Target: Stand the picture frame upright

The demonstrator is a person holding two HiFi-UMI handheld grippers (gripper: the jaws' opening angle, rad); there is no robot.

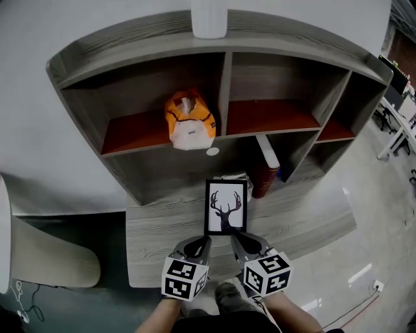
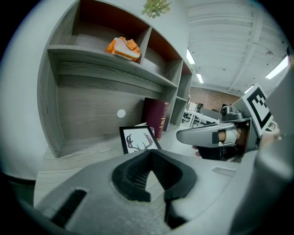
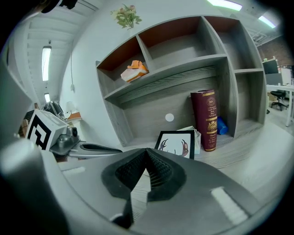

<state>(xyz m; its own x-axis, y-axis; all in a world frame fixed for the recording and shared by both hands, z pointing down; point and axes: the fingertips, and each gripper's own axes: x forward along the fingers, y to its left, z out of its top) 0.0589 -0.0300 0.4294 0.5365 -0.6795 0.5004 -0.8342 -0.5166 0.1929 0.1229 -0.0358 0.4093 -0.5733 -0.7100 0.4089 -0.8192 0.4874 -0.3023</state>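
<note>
Picture frame (image 1: 225, 207) upright before shelf unit (image 1: 224, 84)

Even overhead strip lighting, soft shadows, fisheye-warped dark edges, blurred near foreground

Head view overhead, gripper views share picture frame (image 1: 226, 207)

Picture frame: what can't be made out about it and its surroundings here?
Frame: its back and any stand, hidden by its own front in all three views; leaning or free-standing is unclear.
Pale box behind it: mostly covered by the frame, all views.
Blue thing: right gripper view, partly behind the book, too small to identify.
Book's spine print: too small.
White pot: head view, cut off by the top edge.
</note>
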